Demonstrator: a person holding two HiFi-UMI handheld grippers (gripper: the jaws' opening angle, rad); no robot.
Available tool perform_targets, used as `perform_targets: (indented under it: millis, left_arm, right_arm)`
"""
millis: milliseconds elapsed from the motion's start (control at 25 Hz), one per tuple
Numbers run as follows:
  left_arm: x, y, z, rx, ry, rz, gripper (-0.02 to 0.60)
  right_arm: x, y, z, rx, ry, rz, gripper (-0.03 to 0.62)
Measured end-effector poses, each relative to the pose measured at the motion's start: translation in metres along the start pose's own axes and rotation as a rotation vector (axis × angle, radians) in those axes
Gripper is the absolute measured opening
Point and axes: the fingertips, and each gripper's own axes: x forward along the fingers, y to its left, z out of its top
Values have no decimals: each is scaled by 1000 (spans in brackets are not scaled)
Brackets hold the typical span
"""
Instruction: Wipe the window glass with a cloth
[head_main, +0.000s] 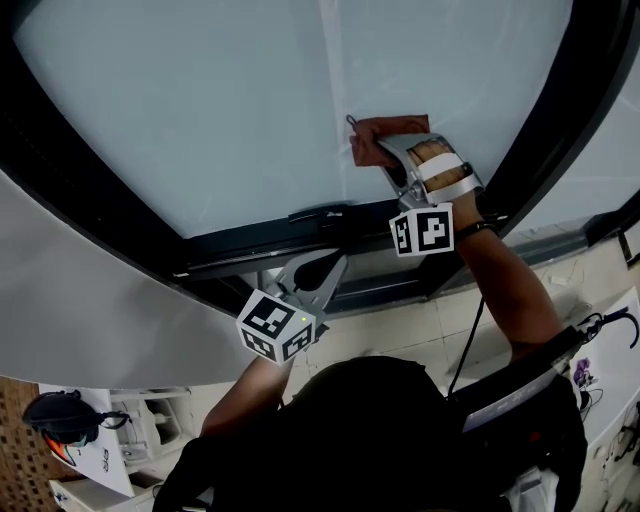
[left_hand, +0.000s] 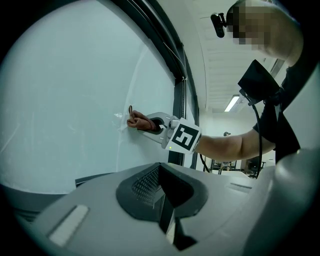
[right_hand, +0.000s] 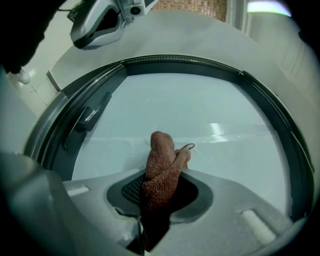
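Right gripper (head_main: 392, 158) clamps the brown cloth (head_main: 372, 133) against the window glass (head_main: 200, 100) — upper centre — to wipe; left gripper (head_main: 322, 272), closed and empty, hangs below.

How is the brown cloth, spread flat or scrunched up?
Scrunched up: the cloth is a wad pinched in the right gripper, against the glass.

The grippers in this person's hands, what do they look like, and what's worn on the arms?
The left gripper and right gripper are light grey plastic, dark and ribbed inside. Each carries a white cube printed with black square markers. A black cable trails by the right arm, which wears a dark wristband. The top is dark and short-sleeved.
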Motion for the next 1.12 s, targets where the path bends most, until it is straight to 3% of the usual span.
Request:
perform_targets:
  millis: [360,560,800,1120]
  left_arm:
    - [-8,1,1,6,-9,2,17]
    - [-9,2,-1,-2,0,-3,16]
    - [-4,0,-1,-5,1,-11,17]
    - [7,-13,-7,-24,9,-27,17]
  right_arm:
    - [0,19,1,4,16,47,81]
    - [-5,7,4,50,-16,91,81]
    - [-35,-106,-7,93,-45,-109,82]
    - [-50,-258,-68,30,30,-376,83]
